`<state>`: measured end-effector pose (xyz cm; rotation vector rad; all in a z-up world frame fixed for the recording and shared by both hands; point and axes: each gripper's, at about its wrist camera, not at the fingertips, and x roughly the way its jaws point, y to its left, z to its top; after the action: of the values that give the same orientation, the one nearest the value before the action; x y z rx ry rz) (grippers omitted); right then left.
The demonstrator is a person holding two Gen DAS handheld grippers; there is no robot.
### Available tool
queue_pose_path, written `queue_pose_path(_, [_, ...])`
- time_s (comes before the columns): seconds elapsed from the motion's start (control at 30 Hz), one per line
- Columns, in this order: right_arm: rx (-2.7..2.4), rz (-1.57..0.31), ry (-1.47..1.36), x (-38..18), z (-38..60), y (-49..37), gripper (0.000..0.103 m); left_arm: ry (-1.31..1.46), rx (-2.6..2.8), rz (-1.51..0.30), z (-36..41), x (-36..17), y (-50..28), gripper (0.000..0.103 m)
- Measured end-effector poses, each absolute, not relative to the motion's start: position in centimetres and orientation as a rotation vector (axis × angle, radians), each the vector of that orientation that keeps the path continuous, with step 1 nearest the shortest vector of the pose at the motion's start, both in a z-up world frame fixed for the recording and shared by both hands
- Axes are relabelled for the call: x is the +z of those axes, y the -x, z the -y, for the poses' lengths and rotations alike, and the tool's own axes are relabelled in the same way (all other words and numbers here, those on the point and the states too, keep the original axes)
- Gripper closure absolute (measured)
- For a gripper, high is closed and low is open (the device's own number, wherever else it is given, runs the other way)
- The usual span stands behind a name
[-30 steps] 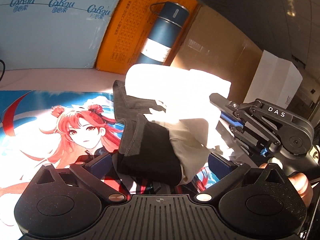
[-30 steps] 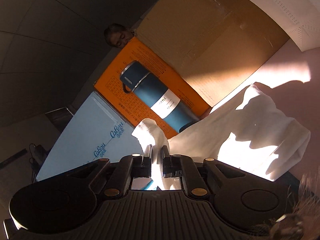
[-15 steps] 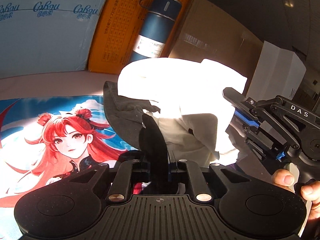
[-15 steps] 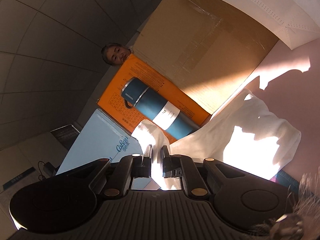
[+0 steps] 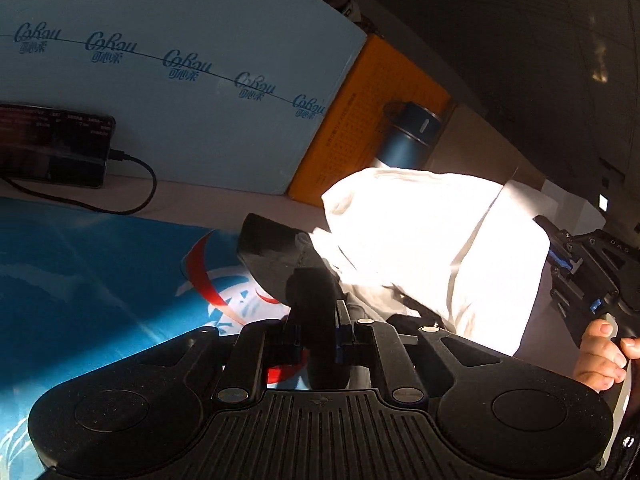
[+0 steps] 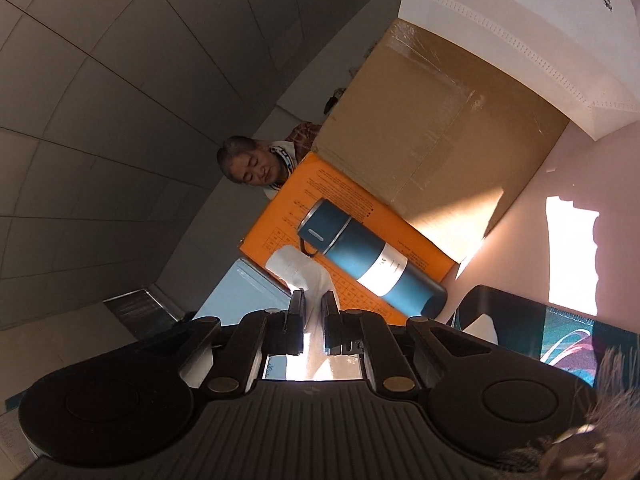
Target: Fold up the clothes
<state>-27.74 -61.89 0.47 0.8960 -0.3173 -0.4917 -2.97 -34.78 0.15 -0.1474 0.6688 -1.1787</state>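
Note:
A white garment with a black part (image 5: 424, 240) hangs lifted over the blue printed mat (image 5: 80, 280). My left gripper (image 5: 316, 320) is shut on the garment's black edge (image 5: 276, 252). The right gripper (image 5: 584, 276) shows at the right edge of the left wrist view, held by a hand (image 5: 600, 356), just beyond the white cloth. In the right wrist view my right gripper (image 6: 314, 312) is shut on a bunch of white cloth (image 6: 300, 272), and the rest of the garment is hidden below the fingers.
A blue flask (image 6: 372, 264) stands against an orange box (image 6: 332, 196), with a pale blue carton (image 5: 180, 80) to its left and a brown cardboard box (image 6: 440, 136) and a white box (image 6: 520, 20) to its right. A phone on a cable (image 5: 52, 148) leans at the carton. A person (image 6: 256, 164) sits behind the boxes.
The left gripper closed on the black edge, then lifted and swung left. The right gripper kept its hold on the white cloth and tilted up, so the spread garment dropped out of its view.

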Motion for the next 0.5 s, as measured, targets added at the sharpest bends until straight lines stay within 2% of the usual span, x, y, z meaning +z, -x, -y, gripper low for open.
queue_pose_path(0.3, [-0.742,0.433,-1.024,0.6,57.0,31.6,0.096,0.198,-1.067,-0.649,25.3,0.6,-0.5,0.09])
queue_pose_path(0.5, [-0.905,0.339,-1.016,-2.6,51.1,34.6,0.096,0.18,-1.051,-0.655,20.5,0.1,-0.3,0.09])
